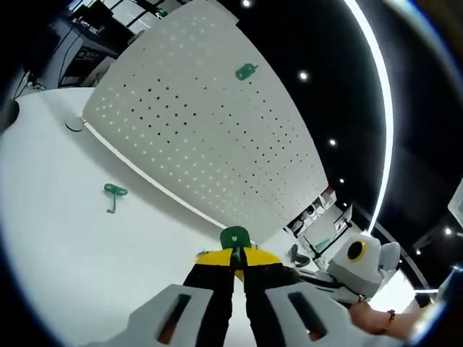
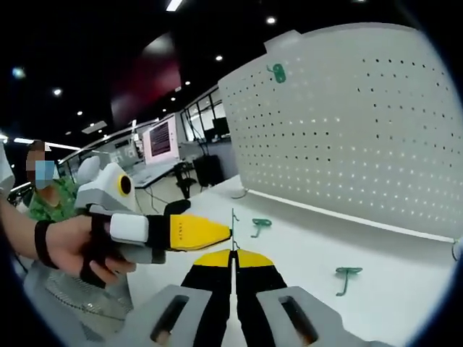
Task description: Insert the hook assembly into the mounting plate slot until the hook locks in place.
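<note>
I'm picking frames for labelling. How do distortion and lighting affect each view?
Left gripper view: fisheye bows the pegboard; a bright ceiling strip arcs across a dark ceiling. Right gripper view: pegboard edges curve; white table evenly lit, background dim and soft.

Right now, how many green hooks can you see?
4 green hooks: one hanging on the pegboard, two lying on the white table, one held in the left gripper. Others may be hidden.
</note>
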`<control>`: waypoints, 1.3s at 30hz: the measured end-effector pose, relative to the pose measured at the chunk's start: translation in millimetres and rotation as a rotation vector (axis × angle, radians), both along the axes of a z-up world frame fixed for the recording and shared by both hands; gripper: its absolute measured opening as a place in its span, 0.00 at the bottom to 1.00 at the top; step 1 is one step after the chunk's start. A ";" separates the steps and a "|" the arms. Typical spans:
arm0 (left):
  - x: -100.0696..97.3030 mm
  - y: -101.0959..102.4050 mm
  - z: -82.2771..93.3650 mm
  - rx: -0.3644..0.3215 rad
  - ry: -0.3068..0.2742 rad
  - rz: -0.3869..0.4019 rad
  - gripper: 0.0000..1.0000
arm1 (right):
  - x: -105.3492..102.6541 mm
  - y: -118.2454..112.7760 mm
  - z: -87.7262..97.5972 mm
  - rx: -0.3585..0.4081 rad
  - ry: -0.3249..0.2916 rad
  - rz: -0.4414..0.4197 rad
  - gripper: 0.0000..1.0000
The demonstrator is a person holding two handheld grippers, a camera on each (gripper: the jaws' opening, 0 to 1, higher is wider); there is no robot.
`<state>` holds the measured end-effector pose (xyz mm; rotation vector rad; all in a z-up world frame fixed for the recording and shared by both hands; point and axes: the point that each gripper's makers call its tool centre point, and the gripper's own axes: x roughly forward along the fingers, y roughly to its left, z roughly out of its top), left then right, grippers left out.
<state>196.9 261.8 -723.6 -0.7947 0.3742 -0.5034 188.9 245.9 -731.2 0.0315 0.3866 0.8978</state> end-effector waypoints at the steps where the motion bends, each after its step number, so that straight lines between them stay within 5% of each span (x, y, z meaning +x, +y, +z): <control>1: 0.0 0.1 0.0 0.000 0.000 0.000 0.04 | 0.5 -0.5 0.0 -0.007 -0.008 0.000 0.00; 18: -3.3 -1.4 -4.1 -0.001 0.026 -0.012 0.04 | 1.1 -3.4 -3.7 -0.039 -0.039 0.002 0.00; 39: 1.2 -11.3 13.4 0.141 -0.067 -0.079 0.03 | -1.1 -8.2 4.4 -0.014 -0.033 -0.016 0.07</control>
